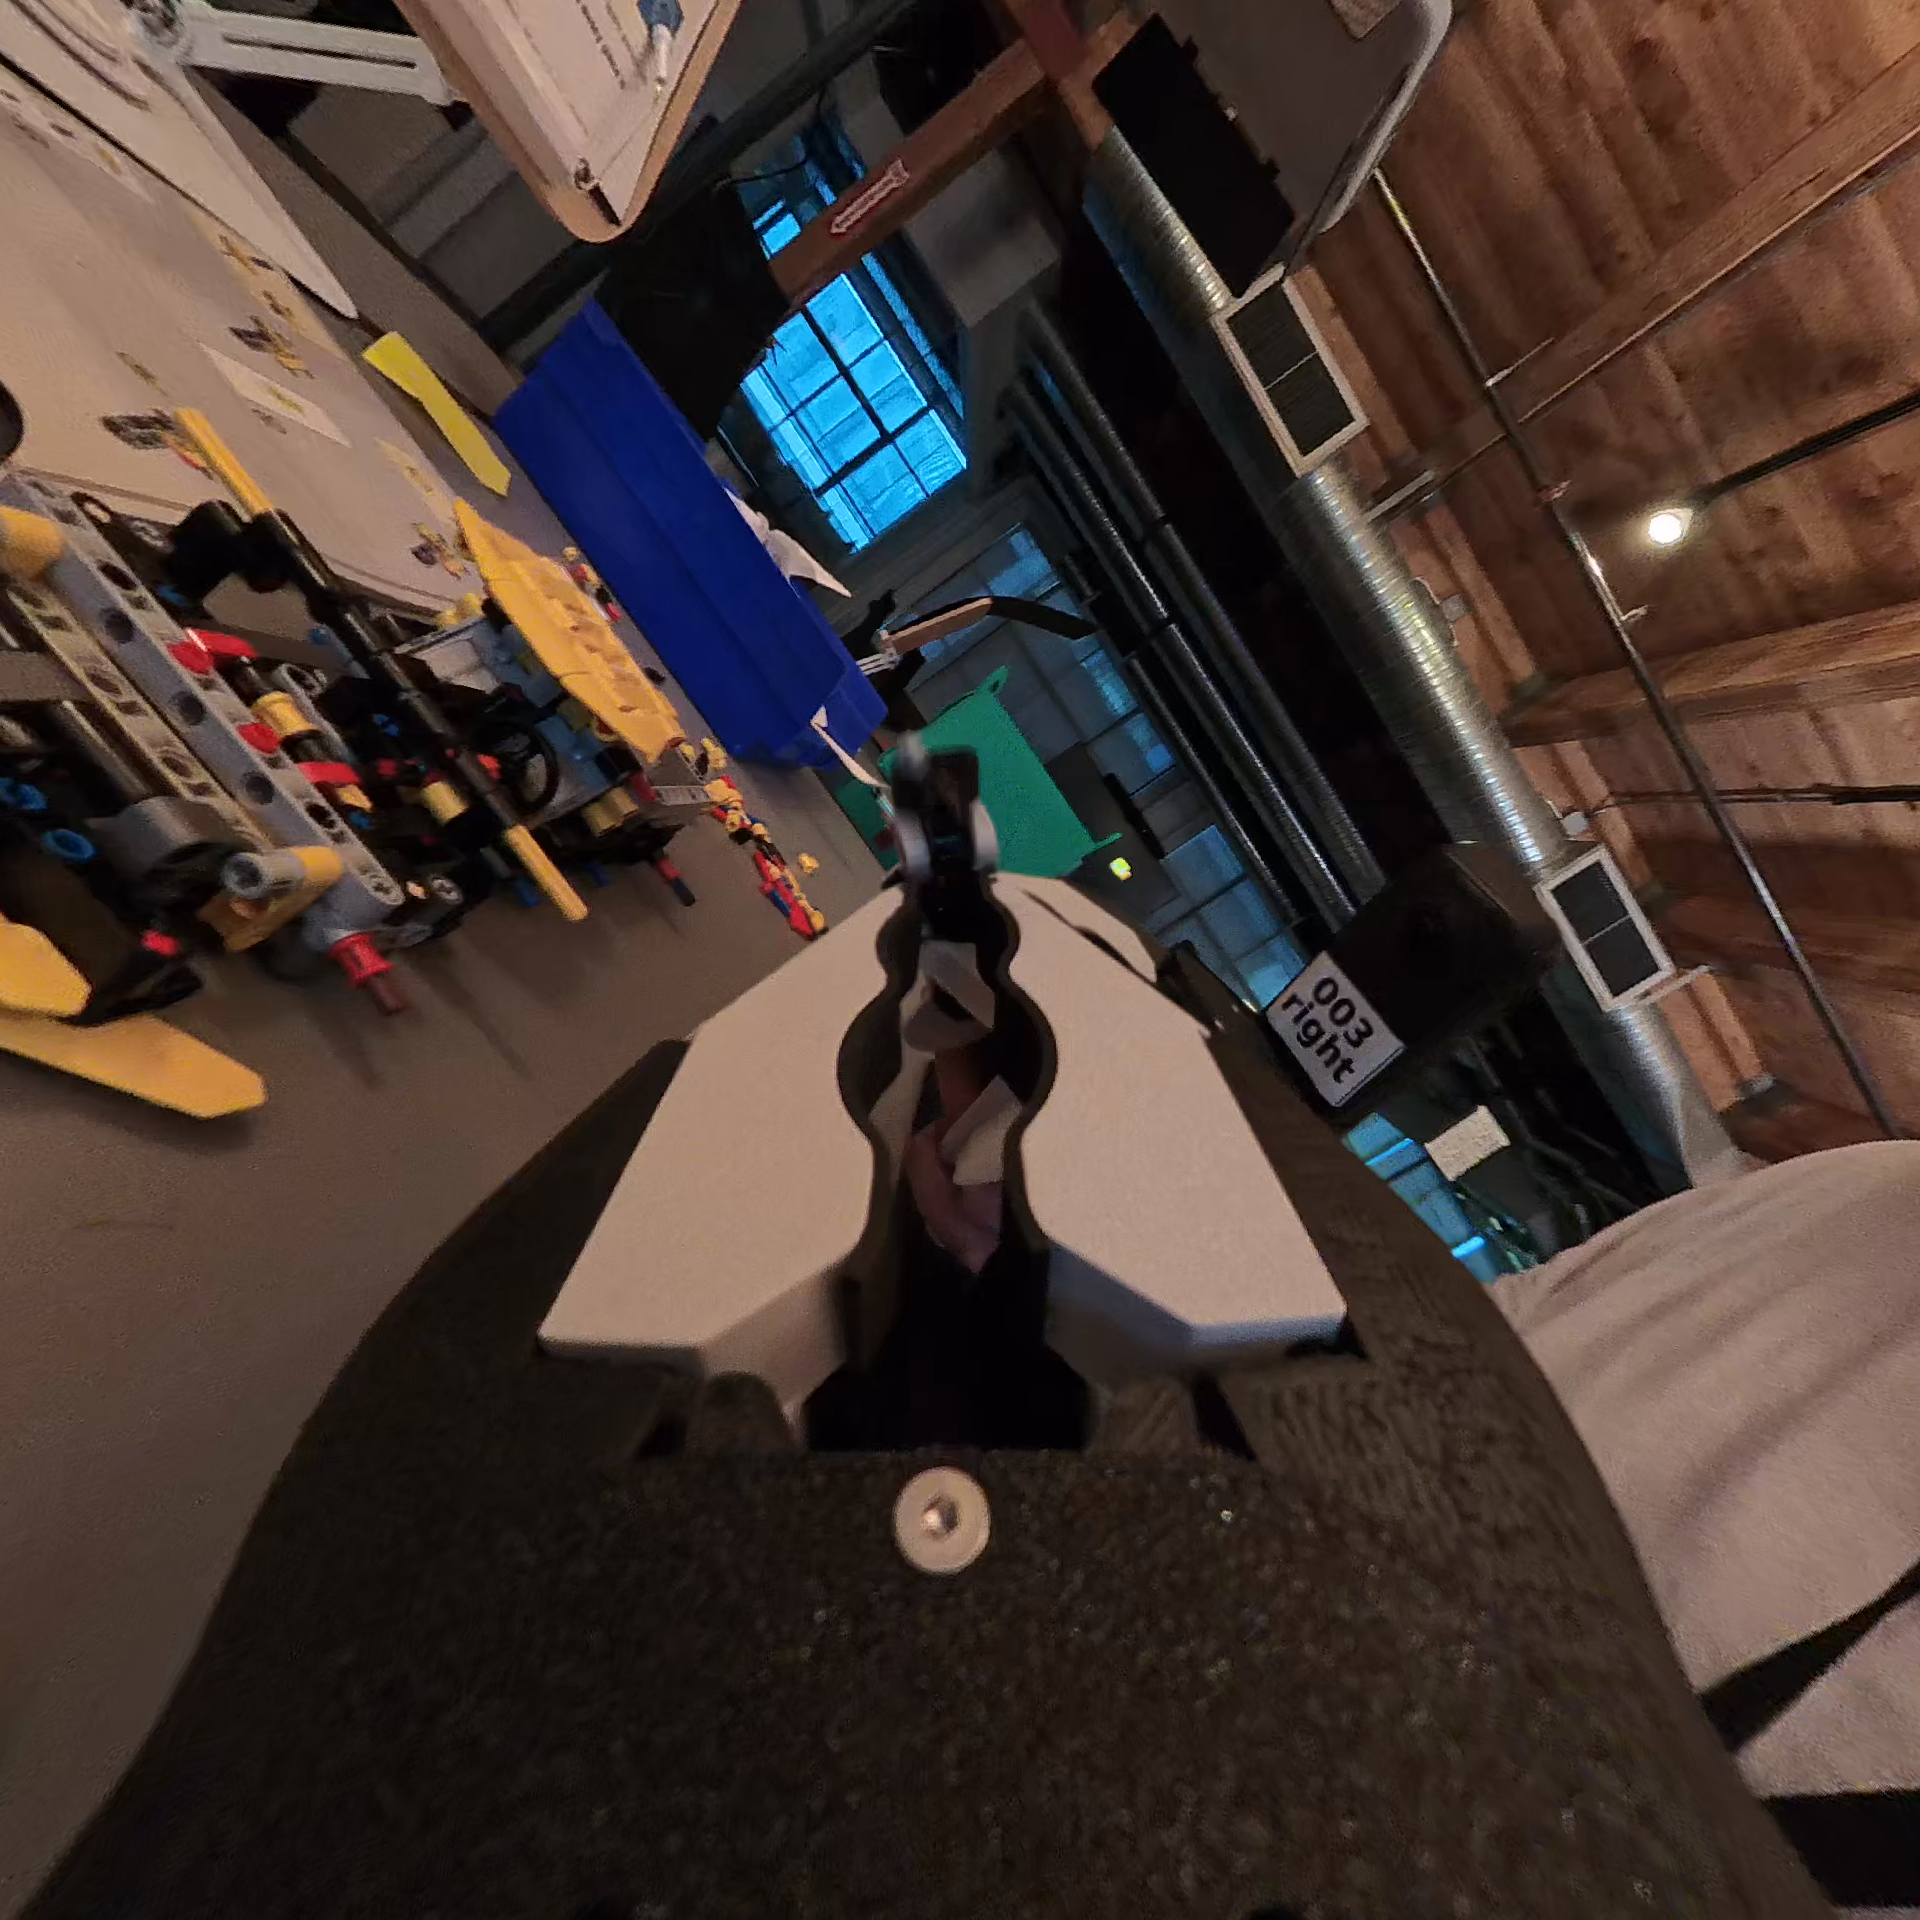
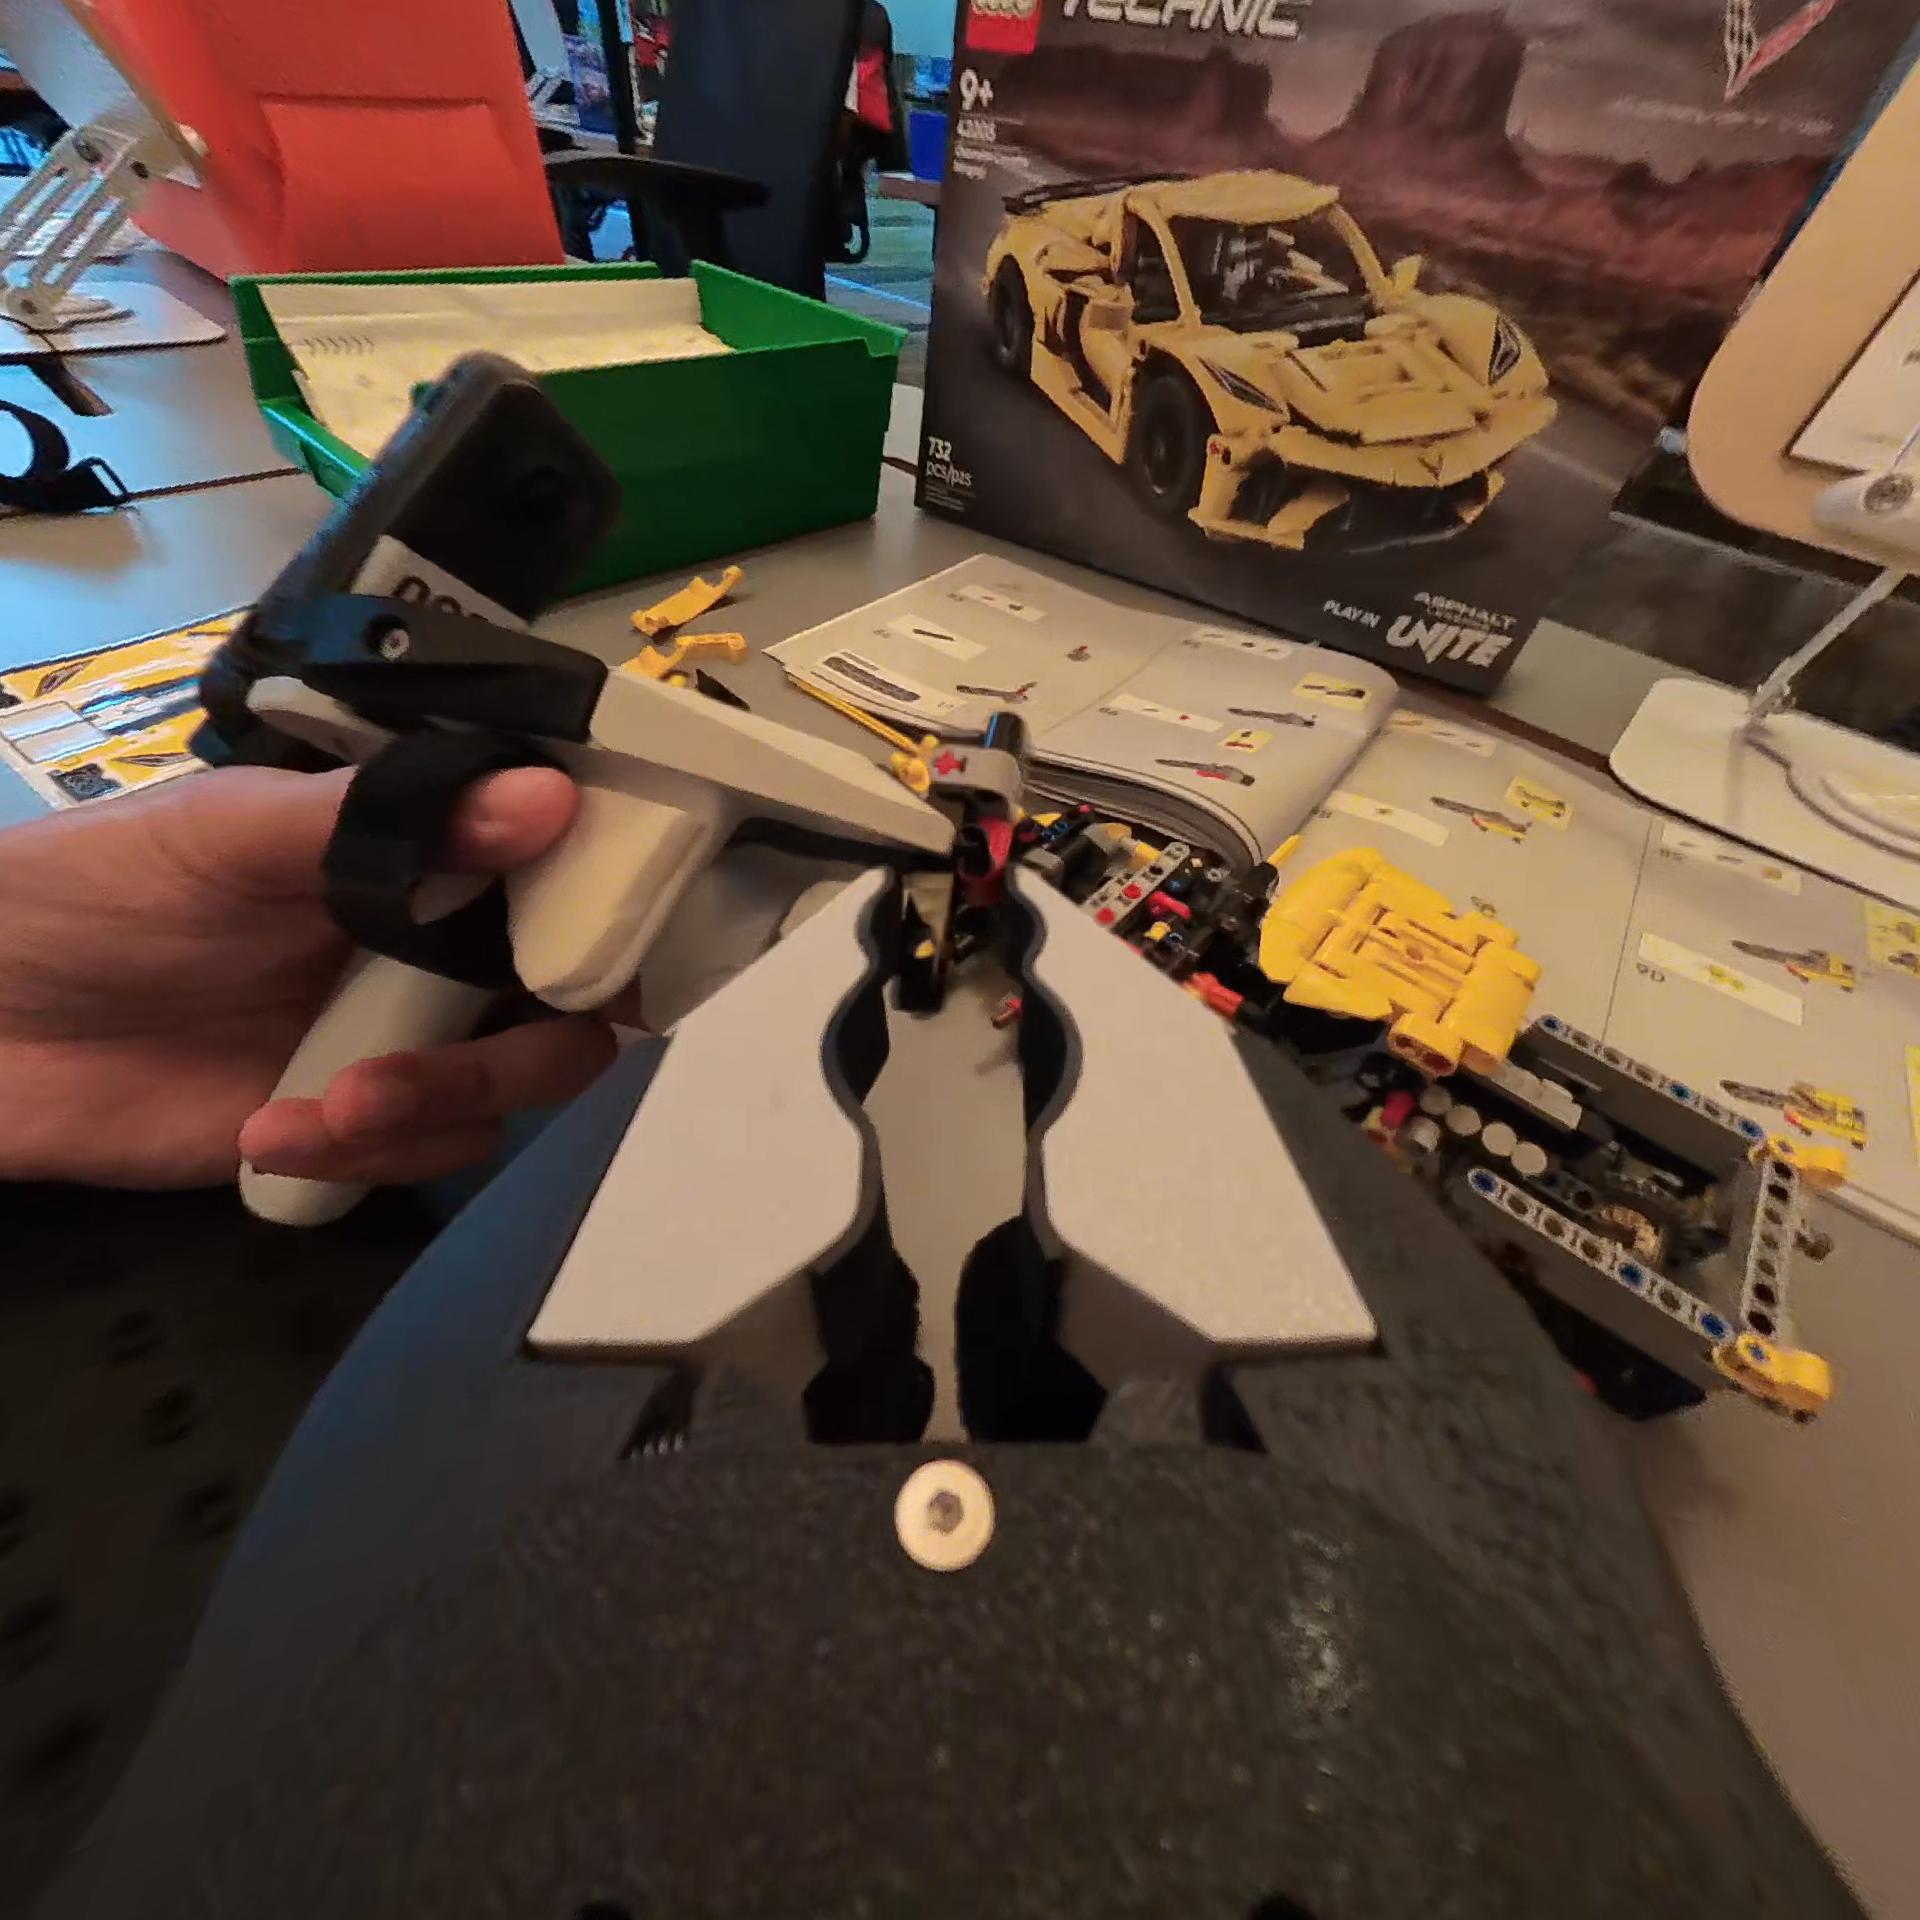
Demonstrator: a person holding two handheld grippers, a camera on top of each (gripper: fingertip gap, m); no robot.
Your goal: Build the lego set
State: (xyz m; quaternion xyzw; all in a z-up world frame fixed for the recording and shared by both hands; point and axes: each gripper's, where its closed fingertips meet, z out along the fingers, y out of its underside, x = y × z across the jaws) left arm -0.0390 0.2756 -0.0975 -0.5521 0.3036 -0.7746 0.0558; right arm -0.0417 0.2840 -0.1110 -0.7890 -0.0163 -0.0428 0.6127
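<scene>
Currently: left gripper (image 1: 940, 894) pinched on small grey-black lego piece (image 1: 940, 810), frame centre | right gripper (image 2: 951, 904) narrow, around black-red piece (image 2: 971, 847) | chassis (image 2: 1558, 1143) right.

Dim warm light, wide-angle edge blur

obstacles: car chassis (image 2: 1558, 1174), manual (image 2: 1101, 686) ahead, green bin (image 2: 727, 416) behind | free: bare table (image 2: 1766, 1558) right

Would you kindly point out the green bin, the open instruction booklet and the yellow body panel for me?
green bin (image 2: 727, 457): right wrist view, on its front wall.
instruction booklet (image 2: 1091, 665): right wrist view, on the open left page.
yellow body panel (image 2: 1392, 945): right wrist view, on its ribbed middle.
</scene>
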